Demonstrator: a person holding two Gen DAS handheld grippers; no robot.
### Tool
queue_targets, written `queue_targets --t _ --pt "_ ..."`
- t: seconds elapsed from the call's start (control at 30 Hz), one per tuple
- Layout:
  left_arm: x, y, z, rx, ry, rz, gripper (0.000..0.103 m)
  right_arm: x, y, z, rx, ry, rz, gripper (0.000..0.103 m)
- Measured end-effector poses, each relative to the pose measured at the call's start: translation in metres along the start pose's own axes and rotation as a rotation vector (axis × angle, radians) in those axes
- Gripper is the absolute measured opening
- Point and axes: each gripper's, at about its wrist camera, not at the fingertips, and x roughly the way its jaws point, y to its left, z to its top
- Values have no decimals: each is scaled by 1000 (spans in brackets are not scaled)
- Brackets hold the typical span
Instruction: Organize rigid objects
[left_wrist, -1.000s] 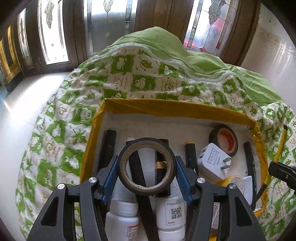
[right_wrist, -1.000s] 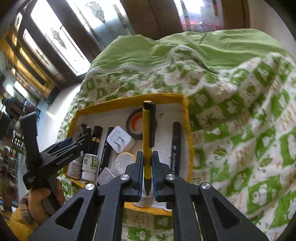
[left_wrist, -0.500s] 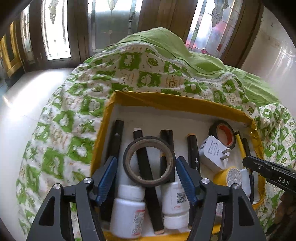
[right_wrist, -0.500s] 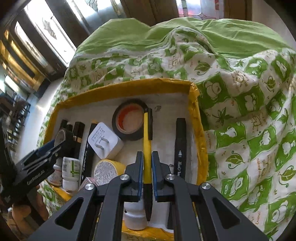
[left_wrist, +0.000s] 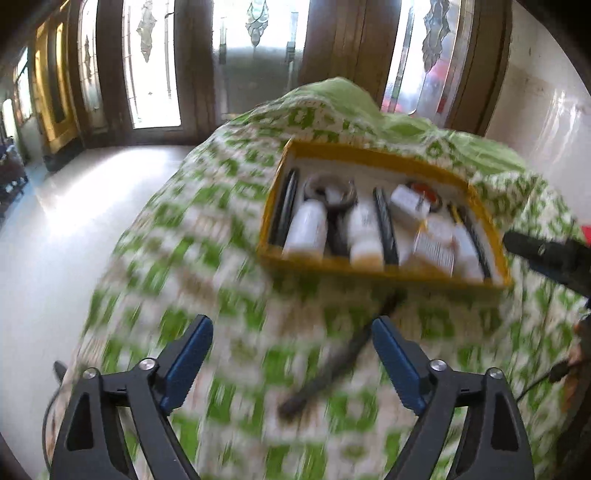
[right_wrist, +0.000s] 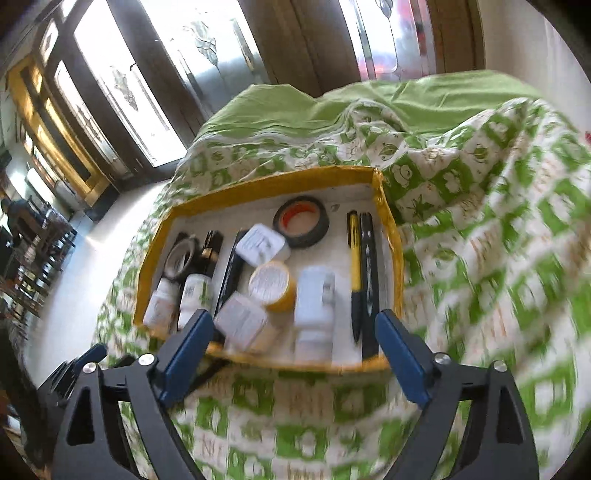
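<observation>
A yellow-rimmed box (left_wrist: 369, 155) (right_wrist: 266, 188) sits on a green-and-white quilt. The brown tape roll (left_wrist: 330, 192) (right_wrist: 181, 254) lies in its left part, over dark markers and above white bottles (right_wrist: 192, 295). The yellow pen (right_wrist: 355, 258) lies at the box's right, beside a black marker (right_wrist: 367, 266). My left gripper (left_wrist: 291, 328) hangs back over the quilt, short of the box. Its jaws are opening, with nothing between them. My right gripper (right_wrist: 294, 321) hovers at the box's near rim, jaws also opening and empty. A dark marker (left_wrist: 340, 350) lies loose on the quilt.
The box also holds a black tape roll with an orange core (right_wrist: 301, 221), a white charger (right_wrist: 260, 243), a yellow-lidded jar (right_wrist: 271, 284) and a white bottle (right_wrist: 314, 306). Pale floor (left_wrist: 55, 221) drops off left of the quilt. Glass doors (left_wrist: 258, 55) stand behind.
The left gripper let go of the brown tape roll in the box and pulled back. The right gripper opened, leaving the yellow pen beside the black marker, and drew back a little.
</observation>
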Motion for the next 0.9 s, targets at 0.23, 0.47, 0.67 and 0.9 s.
queue_targets --t 0.23,0.47,0.67,0.9 --pt "-37 -7 -10 29 -78 60 99 -34 20 -46 -64 -69 -60 103" --pt "-66 -25 -18 126 -114 90 102 -54 25 -64 -62 -122 -113 103" --pt "-84 -38 -18 152 -125 89 102 -69 23 -74 -51 -138 -130 103" --pt "-108 -46 -12 151 -153 60 102 -85 23 -82 -57 -167 -143 103"
